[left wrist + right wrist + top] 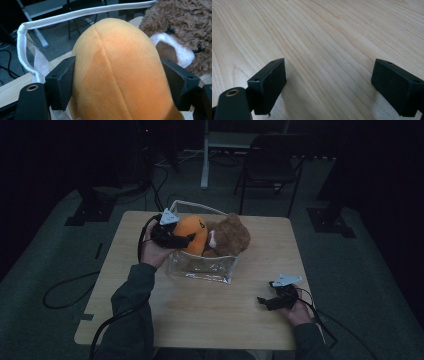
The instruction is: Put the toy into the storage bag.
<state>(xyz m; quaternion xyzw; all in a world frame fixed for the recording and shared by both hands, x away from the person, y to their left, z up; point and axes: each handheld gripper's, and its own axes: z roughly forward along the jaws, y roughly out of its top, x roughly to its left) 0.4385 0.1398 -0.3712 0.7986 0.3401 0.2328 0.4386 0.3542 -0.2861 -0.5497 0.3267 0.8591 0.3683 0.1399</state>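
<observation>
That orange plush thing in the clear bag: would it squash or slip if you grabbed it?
The orange plush toy looks soft, with fuzzy stitched fabric, so it probably dents rather than slips. It seems light for its bulk. Its rounded top may let the left gripper slide off.

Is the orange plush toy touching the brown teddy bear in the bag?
Touching. In the left gripper view the orange plush toy presses against the brown teddy bear with no gap.

Dim recording studio, black stands (92,205), floor cables (65,292), folding chair (272,165)
</observation>
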